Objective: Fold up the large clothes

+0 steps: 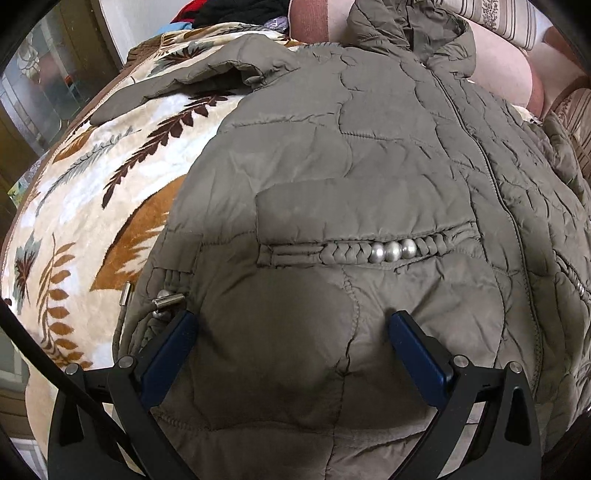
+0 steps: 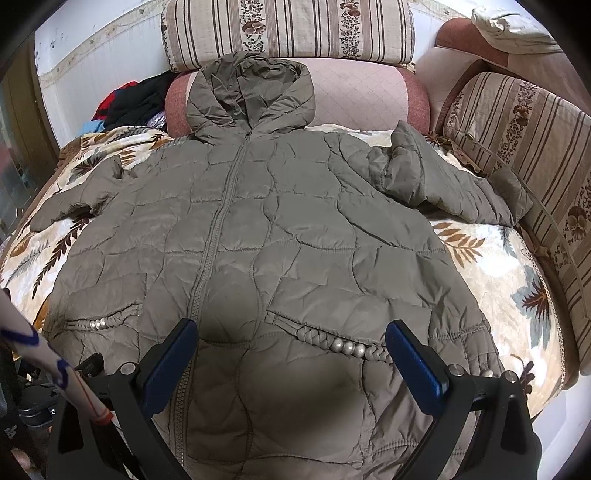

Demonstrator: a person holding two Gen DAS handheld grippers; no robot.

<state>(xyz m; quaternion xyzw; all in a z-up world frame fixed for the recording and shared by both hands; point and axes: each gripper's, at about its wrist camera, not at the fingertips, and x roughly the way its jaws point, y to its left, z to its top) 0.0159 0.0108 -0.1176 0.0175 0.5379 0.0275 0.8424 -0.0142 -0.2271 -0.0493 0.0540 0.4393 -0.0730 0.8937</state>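
An olive-grey quilted hooded jacket (image 2: 280, 229) lies spread front-up on a leaf-patterned blanket (image 2: 491, 266), zipped, hood (image 2: 251, 99) toward the sofa back, both sleeves out to the sides. Its pockets carry braided trim with silver beads (image 1: 392, 250). My left gripper (image 1: 291, 328) hovers open over the jacket's lower left panel (image 1: 332, 206), near the hem drawcord toggles (image 1: 168, 300). My right gripper (image 2: 291, 336) stands open above the lower front, between the zipper (image 2: 218, 221) and the right pocket (image 2: 347, 345). Neither holds cloth.
Striped floral cushions (image 2: 288, 33) stand behind and to the right (image 2: 524, 147). A pink bolster (image 2: 362, 96) lies under the hood. A heap of dark and red clothes (image 2: 136, 99) sits at the back left. A person's patterned sleeve (image 2: 44, 354) shows at lower left.
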